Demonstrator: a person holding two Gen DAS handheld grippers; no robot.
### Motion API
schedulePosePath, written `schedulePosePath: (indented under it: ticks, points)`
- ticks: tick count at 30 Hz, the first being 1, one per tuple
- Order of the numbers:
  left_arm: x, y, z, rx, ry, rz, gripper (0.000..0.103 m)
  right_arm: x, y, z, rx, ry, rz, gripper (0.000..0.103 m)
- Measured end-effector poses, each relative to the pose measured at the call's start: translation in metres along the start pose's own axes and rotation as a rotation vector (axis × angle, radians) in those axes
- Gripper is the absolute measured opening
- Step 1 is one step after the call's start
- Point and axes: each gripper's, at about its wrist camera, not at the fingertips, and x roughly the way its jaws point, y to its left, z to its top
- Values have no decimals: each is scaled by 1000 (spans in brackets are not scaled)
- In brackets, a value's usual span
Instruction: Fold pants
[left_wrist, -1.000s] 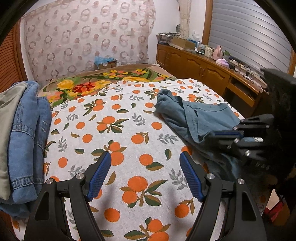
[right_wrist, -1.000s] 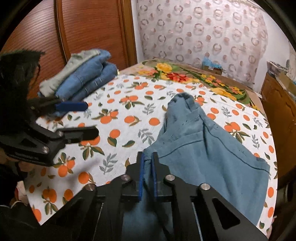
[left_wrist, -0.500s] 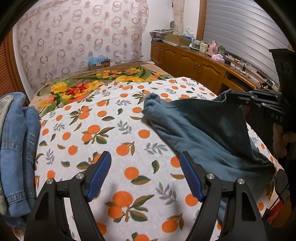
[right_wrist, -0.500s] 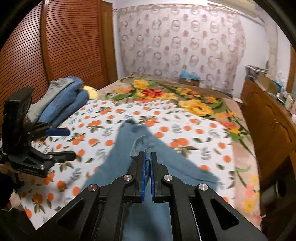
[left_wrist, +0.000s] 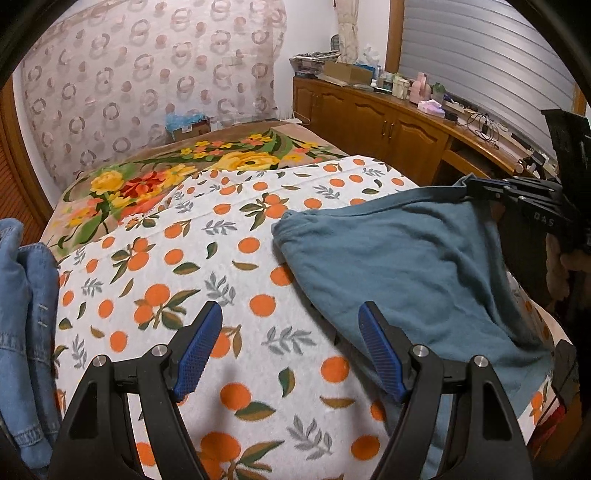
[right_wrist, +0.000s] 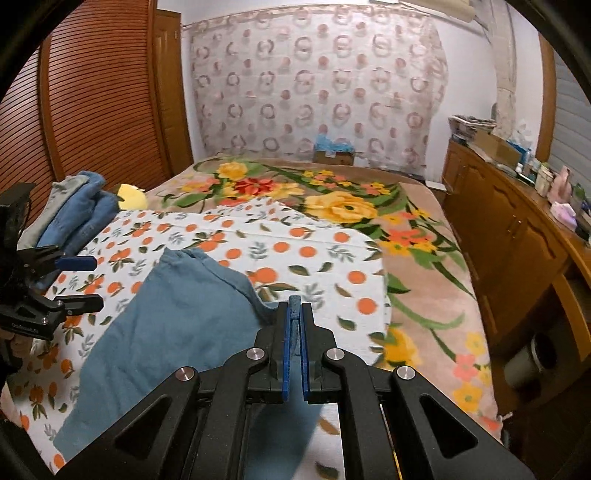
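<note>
Teal-blue pants (left_wrist: 413, 266) (right_wrist: 177, 325) lie spread on the orange-print cloth covering the bed. My right gripper (right_wrist: 294, 314) is shut on an edge of the pants, lifting that edge above the bed; in the left wrist view it shows at the right (left_wrist: 480, 190) with the fabric stretched from it. My left gripper (left_wrist: 290, 345) is open and holds nothing, hovering over the cloth just left of the pants. In the right wrist view the left gripper (right_wrist: 83, 282) sits at the far left, jaws apart.
A stack of folded denim and grey clothes (right_wrist: 74, 206) (left_wrist: 22, 314) lies at the bed's left side. A floral blanket (right_wrist: 332, 199) covers the far bed. Wooden cabinets (left_wrist: 388, 122) with clutter run along the right; a slatted wooden door (right_wrist: 92, 92) is at left.
The right gripper pulled the pants edge up and to the right, spreading the crumpled fabric out flat. The left gripper drifted right, toward the pants, still open.
</note>
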Motion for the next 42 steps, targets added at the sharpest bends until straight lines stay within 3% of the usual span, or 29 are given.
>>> schedulePosePath:
  ticks: [7,12,14,20,27,34,36,38,40,42]
  points:
    - [23,-1,11,9,32,16,77,19,-8,-8,45,57,-33,4]
    - [35,3,19,3,46,20,77,19,-15,-7,77,72,-43,17]
    - [41,3,22,2,53,18,77,16,-16,-6,85,72,-40,32]
    - [54,-1,28,7,71,-1,77,5,-10,-17,84,87,8,32]
    - [67,1,39,-10,88,-36,61,21,-23,-20,114,128,7,32]
    - [78,5,44,-33,100,-47,59,31,-22,-15,113,134,13,32]
    - [81,4,44,-31,102,-47,59,33,-21,-14,105,129,19,23]
    - [83,4,43,-32,103,-56,53,34,-21,-13,95,129,29,7]
    - [83,4,44,-31,100,-64,46,34,-21,-12,81,119,36,4]
    - [83,2,45,-22,98,-80,27,30,-22,-10,75,83,17,1]
